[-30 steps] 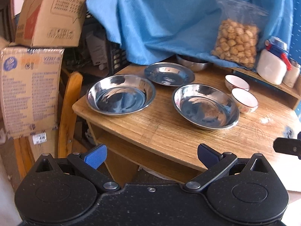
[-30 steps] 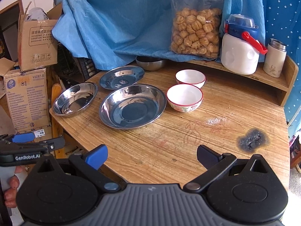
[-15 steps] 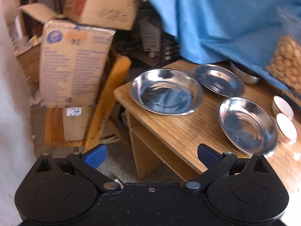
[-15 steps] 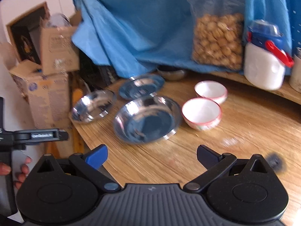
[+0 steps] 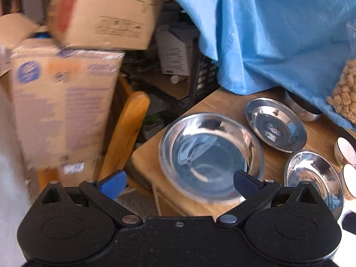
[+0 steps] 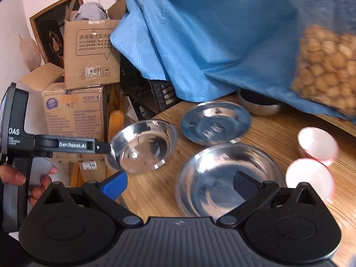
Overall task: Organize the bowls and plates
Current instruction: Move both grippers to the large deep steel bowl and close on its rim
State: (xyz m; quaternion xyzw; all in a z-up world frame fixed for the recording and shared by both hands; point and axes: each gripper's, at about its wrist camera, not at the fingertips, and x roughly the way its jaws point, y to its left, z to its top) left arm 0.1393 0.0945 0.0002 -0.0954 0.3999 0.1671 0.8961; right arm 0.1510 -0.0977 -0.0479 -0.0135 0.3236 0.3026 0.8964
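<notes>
My left tool point(image 5: 178, 183) is spread wide and empty over the corner steel dish point(image 5: 211, 155) at the counter point(image 5: 224, 102) edge — my right tool point(image 6: 180, 184), also wide and empty, hangs above the bigger steel dish point(image 6: 222, 173). A flat steel plate point(image 6: 214, 122) lies behind them; two white bowls point(image 6: 310, 178) sit just right.

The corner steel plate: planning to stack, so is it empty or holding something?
Empty: the corner steel plate shows only bare, reflective metal inside in both views.

stacked cardboard boxes point(image 6: 89, 51) and a blue cloth point(image 6: 211, 33) crowd behind the wooden table point(image 6: 273, 131).
</notes>
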